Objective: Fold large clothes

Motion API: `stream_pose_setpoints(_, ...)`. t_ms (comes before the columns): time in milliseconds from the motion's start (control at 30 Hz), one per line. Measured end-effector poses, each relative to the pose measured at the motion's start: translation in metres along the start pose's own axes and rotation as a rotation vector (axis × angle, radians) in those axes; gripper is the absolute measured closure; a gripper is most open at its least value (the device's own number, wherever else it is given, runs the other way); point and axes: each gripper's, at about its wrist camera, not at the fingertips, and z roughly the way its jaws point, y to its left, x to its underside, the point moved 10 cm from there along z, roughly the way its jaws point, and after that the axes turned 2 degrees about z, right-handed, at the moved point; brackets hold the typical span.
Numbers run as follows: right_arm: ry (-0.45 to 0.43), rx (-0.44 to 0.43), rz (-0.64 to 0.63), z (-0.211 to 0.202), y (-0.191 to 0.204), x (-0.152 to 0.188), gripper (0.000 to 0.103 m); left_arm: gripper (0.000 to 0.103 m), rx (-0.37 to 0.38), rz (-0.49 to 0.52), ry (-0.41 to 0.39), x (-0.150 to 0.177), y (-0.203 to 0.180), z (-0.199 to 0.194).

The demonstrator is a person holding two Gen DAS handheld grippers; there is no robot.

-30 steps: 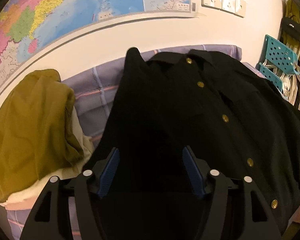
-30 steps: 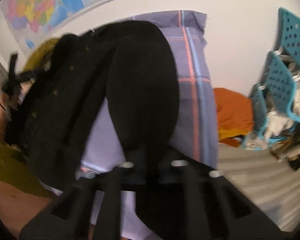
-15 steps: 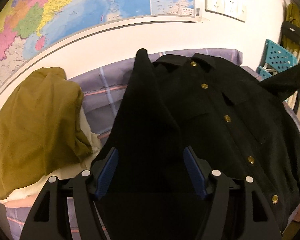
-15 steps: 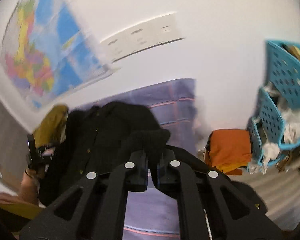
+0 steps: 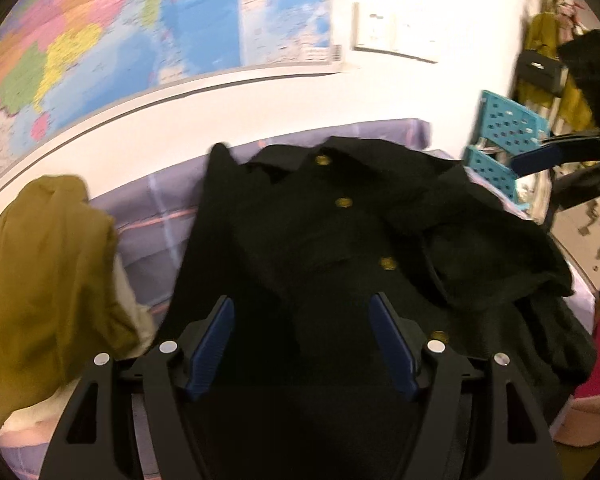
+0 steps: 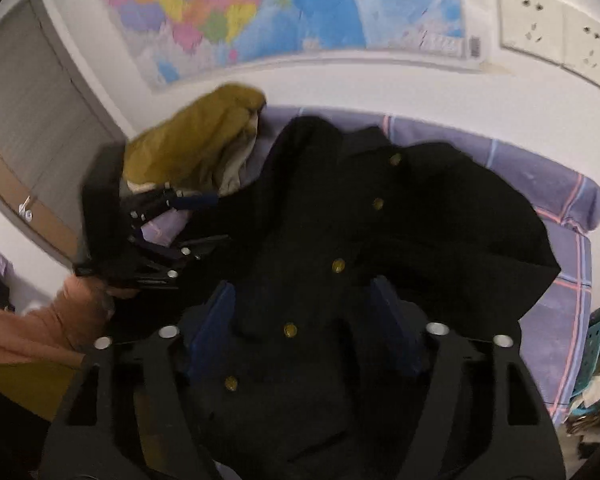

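Observation:
A black button-front shirt [image 5: 340, 240] with gold buttons lies face up on the purple checked sheet [image 5: 152, 216]. Its right sleeve [image 5: 492, 248] lies folded in over the body. My left gripper [image 5: 302, 320] is open and empty, hovering over the shirt's lower left part. My right gripper [image 6: 304, 308] is open and empty above the shirt [image 6: 380, 240] near its button line. The right gripper also shows at the far right of the left wrist view [image 5: 556, 160], and the left gripper shows at the left of the right wrist view [image 6: 204, 220].
A mustard garment pile [image 5: 40, 272] sits on the sheet left of the shirt, also in the right wrist view [image 6: 196, 140]. Teal baskets [image 5: 504, 136] stand at the right. A wall map [image 5: 140, 32] and sockets [image 6: 560, 32] are behind. A door [image 6: 28, 120] is at far left.
My right gripper let go of the black sleeve, which now lies folded over the shirt's body, and it swung back to face the shirt. My left gripper stayed open and drew back slightly.

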Motion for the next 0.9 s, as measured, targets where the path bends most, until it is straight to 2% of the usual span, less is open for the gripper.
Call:
stream_pose_setpoints(100, -0.055, 0.064, 0.018, -0.015, -0.023, 0.009, 0.029, 0.033, 0.06, 0.026, -0.003, 0.002, -0.019, -0.001)
stream_pose_setpoints(133, -0.043, 0.099, 0.022, -0.019, -0.036, 0.022, 0.024, 0.032, 0.075, 0.036, 0.001, 0.003, -0.024, 0.0)
stream_pose_setpoints(200, -0.011, 0.197, 0.059, -0.022, -0.064, 0.051, 0.023, 0.032, 0.084, 0.066, 0.011, 0.005, -0.034, 0.004)
stream_pose_setpoints(267, 0.043, 0.237, 0.107, -0.019, -0.088, 0.085, 0.022, 0.032, 0.108, 0.089, 0.03, 0.006, -0.046, 0.013)
stream_pose_setpoints(300, 0.057, 0.238, 0.125, -0.016, -0.093, 0.094, 0.028, 0.032, 0.115, 0.089, 0.036, 0.006, -0.048, 0.016)
stream_pose_setpoints(367, 0.102, 0.198, 0.151, -0.007, -0.097, 0.116, 0.059, 0.032, 0.146, 0.082, 0.058, 0.007, -0.055, 0.023)
stream_pose_setpoints(400, 0.095, 0.166, 0.159, -0.007, -0.093, 0.116, 0.081, 0.032, 0.155, 0.076, 0.066, 0.007, -0.057, 0.026)
stream_pose_setpoints(433, 0.075, 0.114, 0.152, -0.011, -0.082, 0.114, 0.088, 0.032, 0.161, 0.072, 0.069, 0.007, -0.058, 0.027)
stream_pose_setpoints(467, 0.051, 0.101, 0.134, -0.016, -0.073, 0.108, 0.089, 0.032, 0.163, 0.069, 0.071, 0.007, -0.058, 0.026)
stream_pose_setpoints(500, 0.014, 0.067, 0.107, -0.025, -0.058, 0.1, 0.089, 0.032, 0.163, 0.067, 0.067, 0.005, -0.057, 0.024)
stream_pose_setpoints(533, -0.038, -0.003, 0.068, -0.039, -0.033, 0.087, 0.09, 0.032, 0.172, 0.062, 0.06, 0.004, -0.056, 0.021)
stream_pose_setpoints(600, -0.09, -0.146, 0.014, -0.051, 0.013, 0.072, 0.09, 0.032, 0.2, 0.037, 0.044, 0.0, -0.051, 0.013)
stream_pose_setpoints(667, -0.081, -0.248, -0.03, -0.042, 0.05, 0.067, 0.088, 0.032, 0.21, 0.007, 0.018, -0.009, -0.041, 0.005)
stream_pose_setpoints(700, -0.055, -0.303, -0.033, -0.029, 0.065, 0.066, 0.084, 0.032, 0.197, 0.0, 0.007, -0.014, -0.036, 0.002)
stream_pose_setpoints(733, -0.026, -0.324, -0.032, -0.019, 0.072, 0.067, 0.066, 0.032, 0.186, -0.003, 0.003, -0.016, -0.033, 0.001)
stream_pose_setpoints(767, 0.017, -0.332, -0.041, -0.003, 0.076, 0.07, 0.055, 0.032, 0.175, -0.005, 0.0, -0.018, -0.029, -0.001)
stream_pose_setpoints(833, 0.04, -0.307, -0.051, 0.011, 0.069, 0.072, 0.056, 0.032, 0.163, -0.013, 0.007, -0.019, -0.024, -0.002)
stream_pose_setpoints(900, -0.001, -0.28, -0.008, 0.003, 0.043, 0.066, 0.052, 0.032, 0.16, -0.005, 0.037, -0.011, -0.025, -0.001)
